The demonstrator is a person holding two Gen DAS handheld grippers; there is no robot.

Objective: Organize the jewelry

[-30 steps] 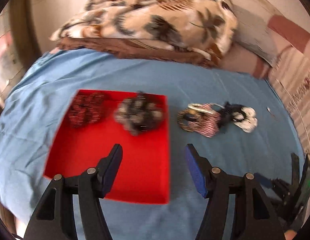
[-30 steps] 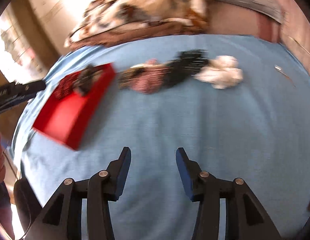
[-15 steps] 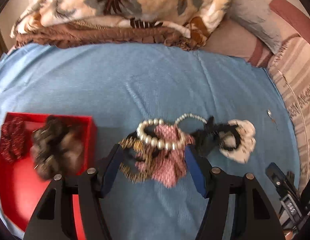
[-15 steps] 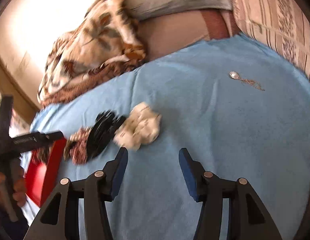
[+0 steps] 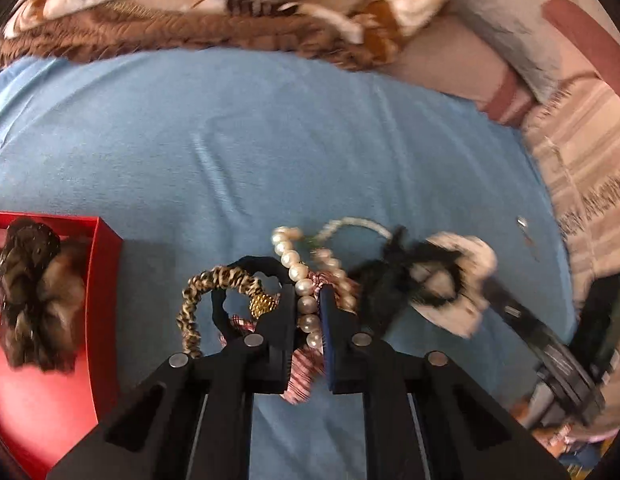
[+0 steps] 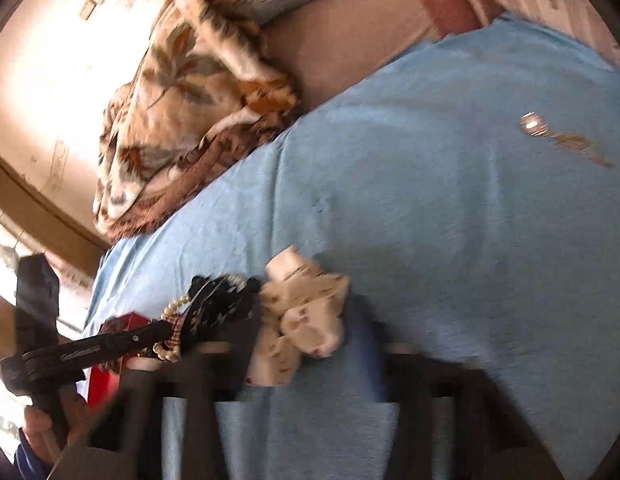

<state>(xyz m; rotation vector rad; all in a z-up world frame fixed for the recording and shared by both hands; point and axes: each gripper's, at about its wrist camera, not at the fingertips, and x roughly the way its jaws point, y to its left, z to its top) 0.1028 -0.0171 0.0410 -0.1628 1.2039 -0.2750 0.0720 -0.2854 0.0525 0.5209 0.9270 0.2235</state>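
- Pearl strand [image 5: 306, 300]: on the blue bed sheet [image 5: 270, 140], beside the red tray [image 5: 106, 280]; left gripper [image 5: 308, 312] fingers, just closing, clamp it.
- Handling: light, limp, slippery; likely to snag the leopard scrunchie [image 5: 214, 280].
- White scrunchie [image 6: 306, 320]: soft; right gripper [image 6: 306, 344] fingers just closing, blurred, seemingly pinching it.
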